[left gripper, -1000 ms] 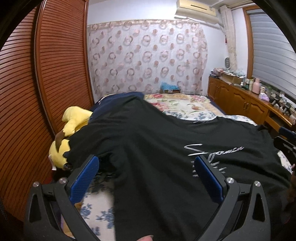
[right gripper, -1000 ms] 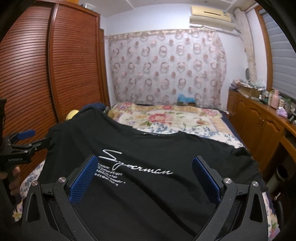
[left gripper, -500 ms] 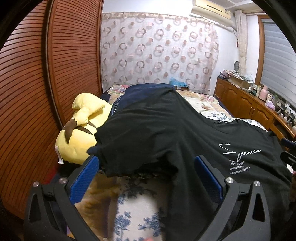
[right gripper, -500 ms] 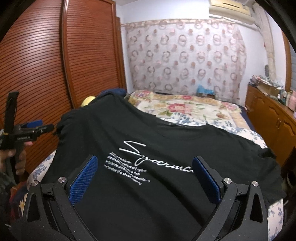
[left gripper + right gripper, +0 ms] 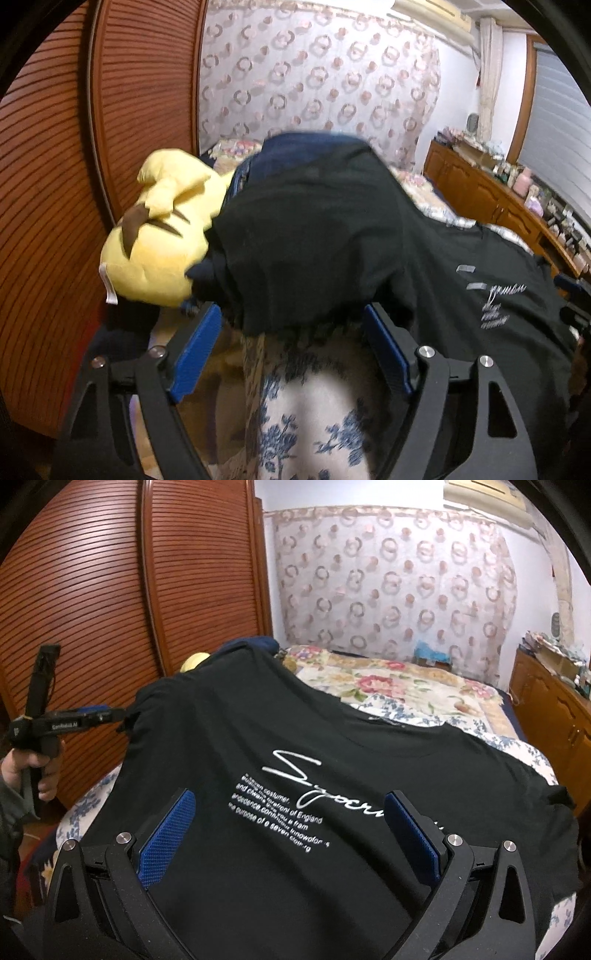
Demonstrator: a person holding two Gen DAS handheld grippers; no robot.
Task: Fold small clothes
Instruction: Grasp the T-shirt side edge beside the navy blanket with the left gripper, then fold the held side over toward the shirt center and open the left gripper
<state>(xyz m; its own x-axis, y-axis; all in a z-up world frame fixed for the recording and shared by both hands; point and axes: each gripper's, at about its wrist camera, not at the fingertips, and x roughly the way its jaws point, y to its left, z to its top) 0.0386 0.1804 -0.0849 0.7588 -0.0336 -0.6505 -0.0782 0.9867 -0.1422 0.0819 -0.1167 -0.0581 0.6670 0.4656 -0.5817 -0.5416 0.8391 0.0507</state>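
A black T-shirt (image 5: 332, 760) with white script lettering lies spread, front up, across the bed. In the left wrist view its left sleeve (image 5: 295, 251) drapes towards me, its hem hanging just beyond my open left gripper (image 5: 291, 343). From the right wrist view the left gripper (image 5: 107, 714) is at the sleeve's tip and looks open. My right gripper (image 5: 291, 827) is open low over the shirt's front, with the lettering between its blue pads (image 5: 166, 834).
A yellow plush toy (image 5: 162, 236) and a dark blue garment (image 5: 303, 147) lie at the shirt's left. The bed has a floral cover (image 5: 399, 690). A slatted wooden wardrobe (image 5: 110, 590) stands left, a cluttered wooden sideboard (image 5: 517, 206) right, a curtain behind.
The left gripper has moved left and back off the shirt body to the sleeve's edge. The right gripper has moved forward and lower over the lettering. Both have stayed open.
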